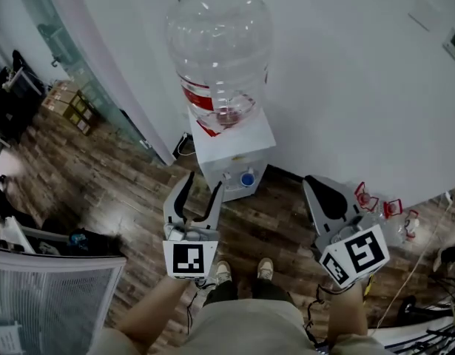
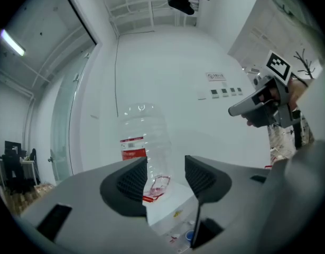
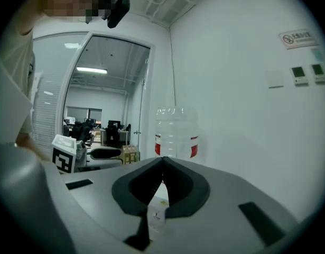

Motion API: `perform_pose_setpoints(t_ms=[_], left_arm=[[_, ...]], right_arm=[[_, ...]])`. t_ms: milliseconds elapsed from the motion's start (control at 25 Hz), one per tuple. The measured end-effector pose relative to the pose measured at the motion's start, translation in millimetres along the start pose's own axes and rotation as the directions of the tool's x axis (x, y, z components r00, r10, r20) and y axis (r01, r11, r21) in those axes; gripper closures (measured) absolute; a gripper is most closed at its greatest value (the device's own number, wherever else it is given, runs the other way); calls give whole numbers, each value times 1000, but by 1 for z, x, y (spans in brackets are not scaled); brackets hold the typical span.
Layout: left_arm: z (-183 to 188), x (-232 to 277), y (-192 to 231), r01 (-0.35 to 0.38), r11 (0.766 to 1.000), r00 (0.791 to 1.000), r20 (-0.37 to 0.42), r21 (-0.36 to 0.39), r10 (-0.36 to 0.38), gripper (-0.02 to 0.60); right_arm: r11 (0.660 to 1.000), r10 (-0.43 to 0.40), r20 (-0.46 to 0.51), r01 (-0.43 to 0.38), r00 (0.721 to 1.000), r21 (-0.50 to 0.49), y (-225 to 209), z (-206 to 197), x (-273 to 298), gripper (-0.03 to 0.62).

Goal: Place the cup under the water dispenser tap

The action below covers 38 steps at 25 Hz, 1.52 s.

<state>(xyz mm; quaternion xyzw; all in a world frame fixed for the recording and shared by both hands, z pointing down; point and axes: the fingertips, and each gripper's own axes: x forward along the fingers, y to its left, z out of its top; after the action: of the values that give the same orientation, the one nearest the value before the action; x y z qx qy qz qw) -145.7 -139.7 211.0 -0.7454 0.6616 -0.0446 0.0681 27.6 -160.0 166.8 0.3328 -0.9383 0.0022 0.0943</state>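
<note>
Currently, the left gripper [image 1: 203, 183] holds its two dark, ribbed jaw pads spread apart with nothing between them; its own view looks through the gap at the bottle. The right gripper [image 1: 313, 185] has its curved black jaws pressed together at the tips, empty. Both bodies are smooth grey plastic, each with a marker cube (black squares on white) at the near end. The water dispenser [image 1: 234, 150], a white box-shaped cabinet, stands on the far side against the smooth white wall [image 1: 345, 65] and carries an inverted clear plastic bottle [image 1: 220, 50] with a red label. The head view alone shows the plank-wood floor [image 1: 101, 183] and gives the clearest look at the round blue tap [image 1: 247, 179] on the cabinet's near face. The right gripper view alone shows the glass door [image 3: 107, 105] with an office behind it. The cup cannot be made out in any view.
</note>
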Motion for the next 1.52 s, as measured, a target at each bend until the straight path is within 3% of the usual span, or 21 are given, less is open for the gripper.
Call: perform_pose_setpoints(t_ms=[320,800,1000,1520], left_arm=[[41,-28,-15,39,999,999,6,33,-39,416],[50,-55,-32,71,997,997,-18,16,-71,574],[41,-54,-42,104,994,994,-44,27,-103,575],[41,-51,-49,117,993,991,-61,27,-116,575]], right_arm=[[1000,-4,58,5,998,-24,23,26,-33,588],[998,17,57,-21,998,64,34,7,-61,588],[1000,30,26,-30,999,-8,32,-3,-62,588],[1000,-19,48,19,999,13,-2,-3,-73,588]])
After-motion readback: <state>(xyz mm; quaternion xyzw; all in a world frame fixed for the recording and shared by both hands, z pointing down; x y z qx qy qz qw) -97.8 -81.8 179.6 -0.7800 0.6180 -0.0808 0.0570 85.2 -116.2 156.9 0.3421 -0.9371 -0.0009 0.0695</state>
